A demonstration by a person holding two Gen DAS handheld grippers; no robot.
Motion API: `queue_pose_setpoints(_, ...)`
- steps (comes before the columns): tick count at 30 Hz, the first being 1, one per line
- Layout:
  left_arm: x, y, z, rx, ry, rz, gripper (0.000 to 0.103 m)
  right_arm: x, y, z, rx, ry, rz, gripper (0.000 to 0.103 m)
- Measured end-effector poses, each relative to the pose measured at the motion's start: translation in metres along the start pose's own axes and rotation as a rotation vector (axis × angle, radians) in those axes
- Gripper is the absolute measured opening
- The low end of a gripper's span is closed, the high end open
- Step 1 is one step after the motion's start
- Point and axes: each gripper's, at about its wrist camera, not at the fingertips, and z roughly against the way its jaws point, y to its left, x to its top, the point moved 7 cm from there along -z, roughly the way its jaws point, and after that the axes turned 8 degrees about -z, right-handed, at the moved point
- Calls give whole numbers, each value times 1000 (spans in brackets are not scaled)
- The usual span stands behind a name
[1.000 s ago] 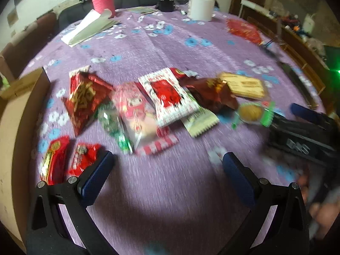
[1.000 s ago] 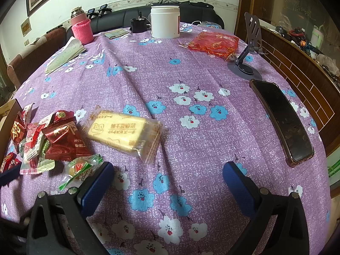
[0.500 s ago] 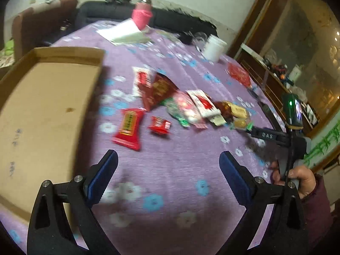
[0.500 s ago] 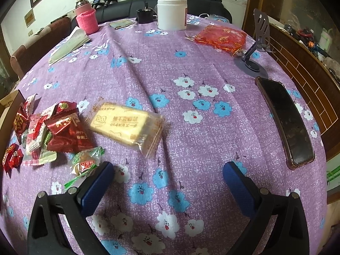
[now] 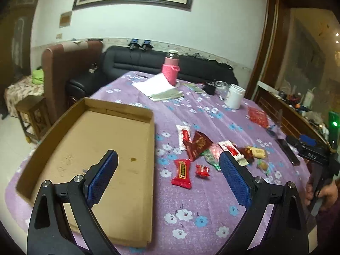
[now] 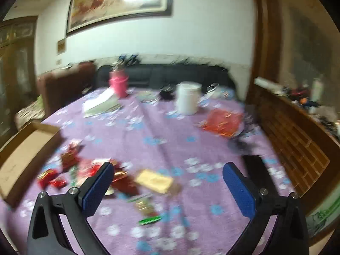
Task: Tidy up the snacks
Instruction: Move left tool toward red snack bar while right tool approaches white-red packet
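Purple flowered tablecloth [image 5: 191, 193] covers our table. We hold the left gripper [image 5: 167, 175] spread wide and empty above the cardboard tray's [image 5: 152, 148] right edge. Our right gripper [image 6: 167, 188] also gapes empty over the snacks [image 5: 204, 150], which lie scattered on the cloth beside the tray.

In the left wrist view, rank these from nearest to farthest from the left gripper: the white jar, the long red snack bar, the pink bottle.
From the left gripper:
1. Long red snack bar, just ahead between the jaws, right of the cardboard tray.
2. White jar, farther back on the right.
3. Pink bottle, at the table's far edge.
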Motion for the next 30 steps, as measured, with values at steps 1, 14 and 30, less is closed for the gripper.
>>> queue_pose_setpoints(1,-3,-2,-4,-6,17,-10,97,-4,9,-8,31,69,-1,103)
queue_pose_setpoints(14,-22,-47,-22,-188,136,-126,79,-33,113,-75,260,327,86,69)
queue_pose_setpoints(30,-29,-56,-52,-202,235,-161,79,-44,113,-124,252,420,37,34)
